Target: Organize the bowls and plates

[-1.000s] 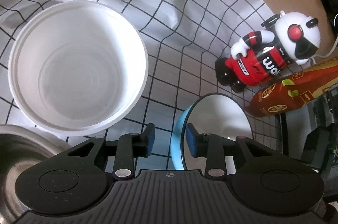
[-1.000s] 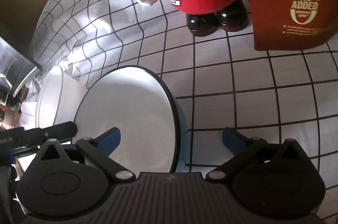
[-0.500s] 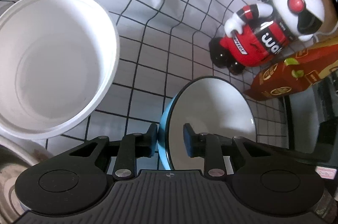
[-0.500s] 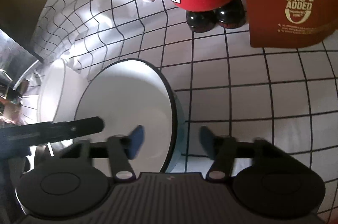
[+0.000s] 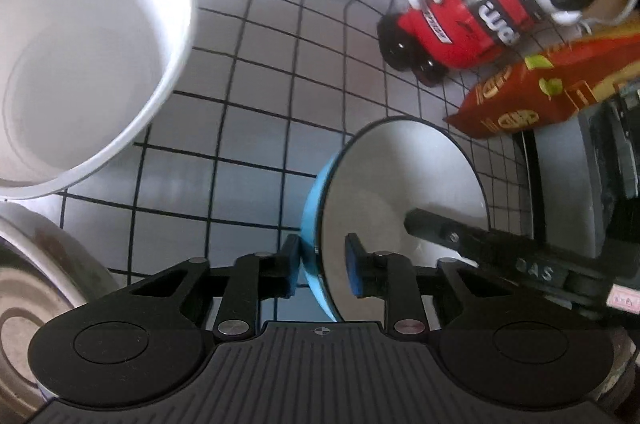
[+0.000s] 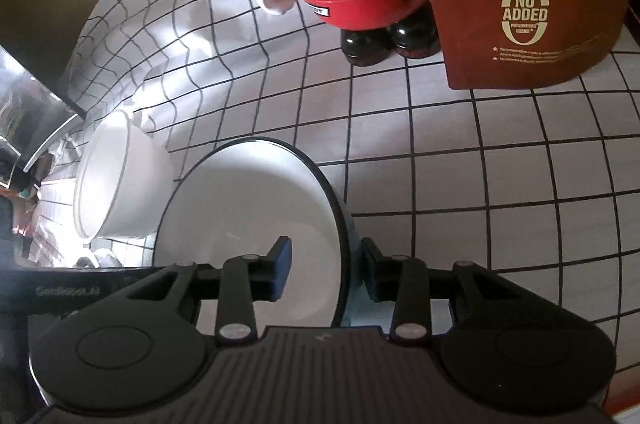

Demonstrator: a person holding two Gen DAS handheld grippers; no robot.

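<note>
Closing now from both sides on the blue bowl (image 5: 404, 192), where a second ago the right jaws stood wide and the left ones only loosely straddled the rim. Sits on the checked counter (image 5: 248, 112), blue outside, white inside, dark-edged rim. Left gripper (image 5: 320, 270) straddling the near-left rim: one pad against the blue outer wall, the other inside and apparently not yet touching, jaws narrowing. Right gripper (image 6: 326, 270) astride the opposite rim, one pad inside the white hollow, one outside by the wall, jaws likewise narrowing; hard to say through the blur whether either pad presses yet.

Further out: a large white bowl (image 5: 80, 56) to the left, well apart from the blue one, and a metal bowl (image 5: 36, 296) at the lower left edge. Beyond, a red and white toy figure (image 5: 492, 12) standing next to a brown-red snack pack (image 5: 536, 92).

Risks from here: two grips on one rim, so any uneven lift or pull apart could tilt the bowl or slip a pad off the smooth glazed wall. Thin rim bite, little margin. Lifting before both pads seat could drop it back on the counter or knock it toward the toy.
</note>
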